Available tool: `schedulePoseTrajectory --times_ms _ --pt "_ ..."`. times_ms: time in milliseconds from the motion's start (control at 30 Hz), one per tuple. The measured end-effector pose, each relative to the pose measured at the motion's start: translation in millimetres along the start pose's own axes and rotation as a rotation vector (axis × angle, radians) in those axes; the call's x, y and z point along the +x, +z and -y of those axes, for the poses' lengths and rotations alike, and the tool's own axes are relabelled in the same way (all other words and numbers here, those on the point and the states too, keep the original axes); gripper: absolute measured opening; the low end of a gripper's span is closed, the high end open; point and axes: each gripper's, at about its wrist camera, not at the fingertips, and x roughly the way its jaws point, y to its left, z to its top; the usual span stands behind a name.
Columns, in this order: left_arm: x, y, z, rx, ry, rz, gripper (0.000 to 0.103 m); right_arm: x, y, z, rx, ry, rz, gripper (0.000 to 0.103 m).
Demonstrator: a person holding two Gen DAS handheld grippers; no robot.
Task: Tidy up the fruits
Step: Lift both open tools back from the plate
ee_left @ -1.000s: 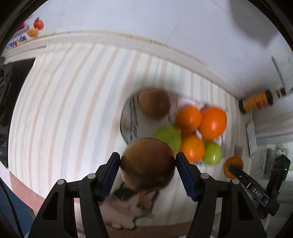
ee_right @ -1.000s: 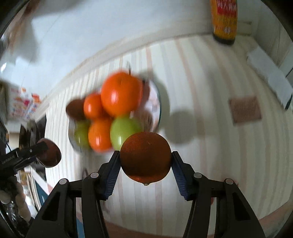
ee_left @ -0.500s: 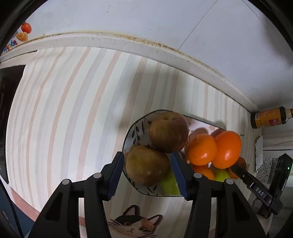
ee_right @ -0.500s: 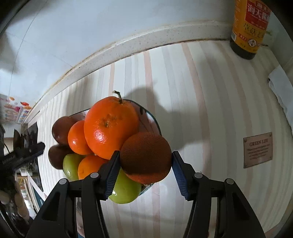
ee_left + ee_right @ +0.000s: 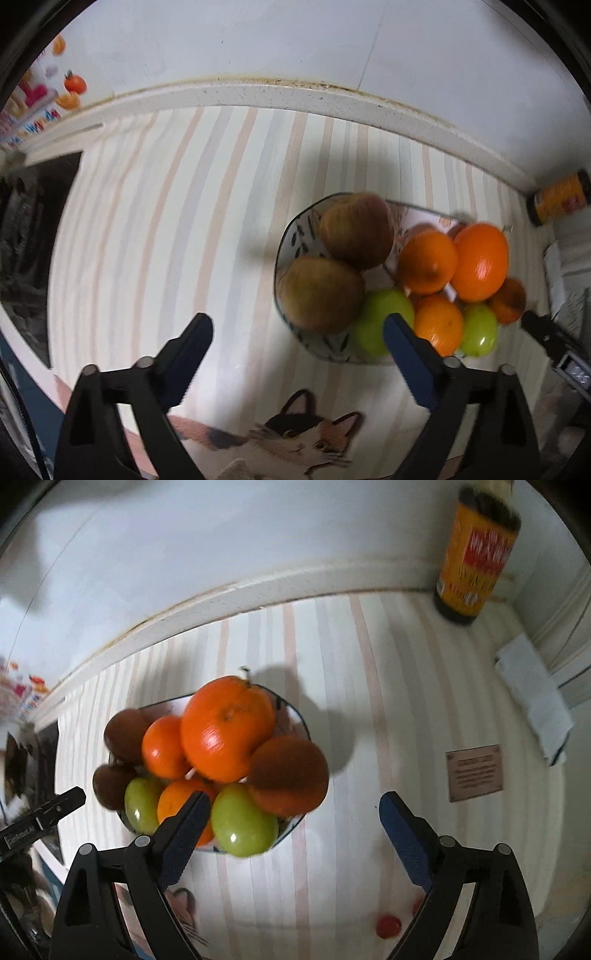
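Both fruits have left the jaws since a second ago and are now sitting in the bowl point(image 5: 282, 236). Left gripper point(image 5: 297, 336) is opening, empty, the brown fruit point(image 5: 321, 291) lying just beyond its fingers. Right gripper point(image 5: 291, 812) is opening too, the dark orange point(image 5: 288, 773) resting on the pile ahead of its fingers.

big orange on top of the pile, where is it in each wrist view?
Left wrist: big orange at right of frame, on the bowl's far-right side.
Right wrist: big orange near centre, topping the pile.
Shared landmark: yellow-labelled bottle by the wall.
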Motion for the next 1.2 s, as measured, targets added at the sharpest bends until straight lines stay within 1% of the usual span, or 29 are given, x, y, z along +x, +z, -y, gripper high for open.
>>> schedulePoseTrajectory --times_ms 33,100,200,367,533,833,1000,1200 --pt "-5 -6 3 0.017 0.021 0.017 0.097 -6 -5 -4 -0.014 -0.013 0.009 0.095" --pt "-13 -14 7 0.039 0.037 0.039 0.098 -18 -14 -14 -0.040 -0.045 0.026 0.095" --pt "-27 -27 10 0.048 0.037 0.061 0.098 -35 -25 -23 -0.058 -0.060 0.043 0.095" --pt "-56 -47 14 0.051 0.022 0.108 0.098 -65 -46 -31 -0.072 -0.061 0.076 0.095" --pt "-96 -69 17 0.052 0.015 0.178 0.098 -99 -69 -35 -0.071 -0.049 0.120 0.095" --pt "-167 -117 21 0.080 -0.014 0.293 0.098 -188 -115 -45 -0.099 -0.031 0.253 0.095" --pt "-201 -141 22 0.089 -0.018 0.350 0.098 -228 -139 -50 -0.110 -0.017 0.302 0.095" --pt "-232 -168 22 0.107 -0.040 0.383 0.098 -268 -165 -57 -0.127 -0.005 0.349 0.095"
